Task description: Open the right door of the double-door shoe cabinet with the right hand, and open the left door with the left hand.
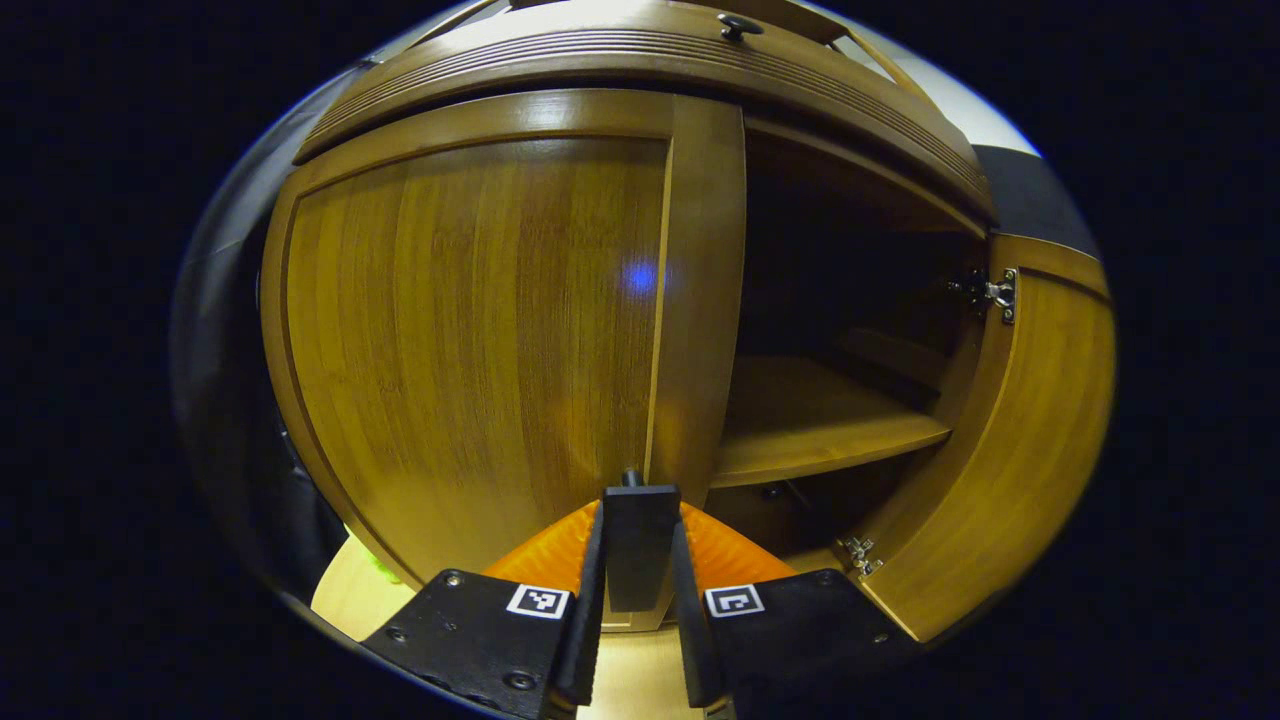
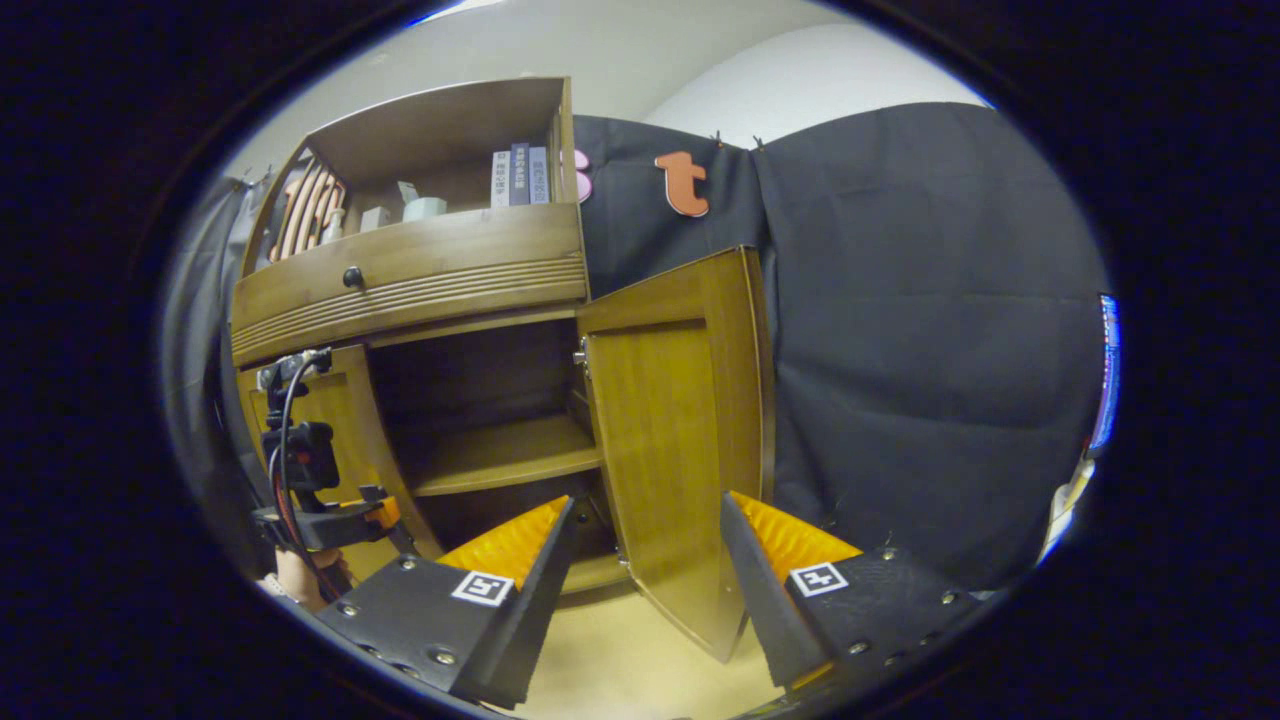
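The left claw [image 1: 640,560] is clenched on the dark handle [image 1: 640,540] at the free edge of the left door [image 1: 470,330], which stands shut, tall and upright, facing the room. I'd draw it outward in an arc about its far-side hinges, keeping the grip square so it doesn't slip. The right claw [image 2: 645,560] hangs released near the right door [image 2: 680,420], swung wide open.

left view close, right farther, both facing cabinet [image 2: 420,290]
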The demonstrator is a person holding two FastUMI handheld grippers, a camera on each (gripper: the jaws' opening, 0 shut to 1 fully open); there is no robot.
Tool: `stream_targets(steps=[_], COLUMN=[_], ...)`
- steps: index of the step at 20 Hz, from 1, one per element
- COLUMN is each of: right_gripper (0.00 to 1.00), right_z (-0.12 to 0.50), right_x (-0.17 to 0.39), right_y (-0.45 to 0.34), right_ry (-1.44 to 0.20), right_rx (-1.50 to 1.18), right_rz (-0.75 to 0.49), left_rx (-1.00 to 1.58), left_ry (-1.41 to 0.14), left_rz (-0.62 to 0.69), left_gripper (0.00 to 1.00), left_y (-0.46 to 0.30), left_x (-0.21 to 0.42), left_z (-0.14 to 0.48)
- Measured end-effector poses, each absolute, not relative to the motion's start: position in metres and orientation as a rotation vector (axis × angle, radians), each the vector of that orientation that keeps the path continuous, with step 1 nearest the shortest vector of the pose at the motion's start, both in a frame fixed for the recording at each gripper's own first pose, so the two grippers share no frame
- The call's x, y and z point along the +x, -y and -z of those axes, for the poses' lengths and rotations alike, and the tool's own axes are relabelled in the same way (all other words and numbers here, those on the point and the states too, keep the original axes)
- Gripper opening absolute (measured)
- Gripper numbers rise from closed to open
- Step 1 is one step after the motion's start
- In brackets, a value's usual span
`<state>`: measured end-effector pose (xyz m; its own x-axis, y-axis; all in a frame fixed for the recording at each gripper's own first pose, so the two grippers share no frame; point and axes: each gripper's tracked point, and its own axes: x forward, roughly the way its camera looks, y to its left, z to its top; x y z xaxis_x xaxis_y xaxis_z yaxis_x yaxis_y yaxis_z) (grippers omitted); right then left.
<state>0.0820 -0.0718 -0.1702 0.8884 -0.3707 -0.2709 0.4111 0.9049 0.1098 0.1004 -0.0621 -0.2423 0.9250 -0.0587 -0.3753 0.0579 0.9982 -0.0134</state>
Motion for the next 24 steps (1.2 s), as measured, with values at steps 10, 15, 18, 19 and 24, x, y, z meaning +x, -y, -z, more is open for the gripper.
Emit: stream_targets(steps=[10,15,18,19,24], right_gripper=[0.85,0.86,0.77,0.78,0.78], right_z=[0.17,0.17,0.173,0.174,0.183], right_x=[0.096,0.108,0.116,0.117,0.127], right_y=[0.055,0.035,0.021,0.017,-0.014], right_ry=[-0.257,-0.262,-0.266,-0.269,-0.293], right_rx=[0.114,0.113,0.113,0.115,0.134], right_rz=[0.261,0.165,0.111,0.093,0.001], left_rx=[-0.04,-0.047,-0.058,-0.057,-0.058], left_ry=[-0.343,-0.336,-0.341,-0.343,-0.349], left_rz=[0.076,0.078,0.07,0.068,0.043], left_gripper=[0.29,0.29,0.29,0.29,0.29], left_y=[0.064,0.057,0.052,0.048,0.036], left_x=[0.078,0.048,0.03,0.023,-0.004], left_z=[0.24,0.233,0.231,0.229,0.225])
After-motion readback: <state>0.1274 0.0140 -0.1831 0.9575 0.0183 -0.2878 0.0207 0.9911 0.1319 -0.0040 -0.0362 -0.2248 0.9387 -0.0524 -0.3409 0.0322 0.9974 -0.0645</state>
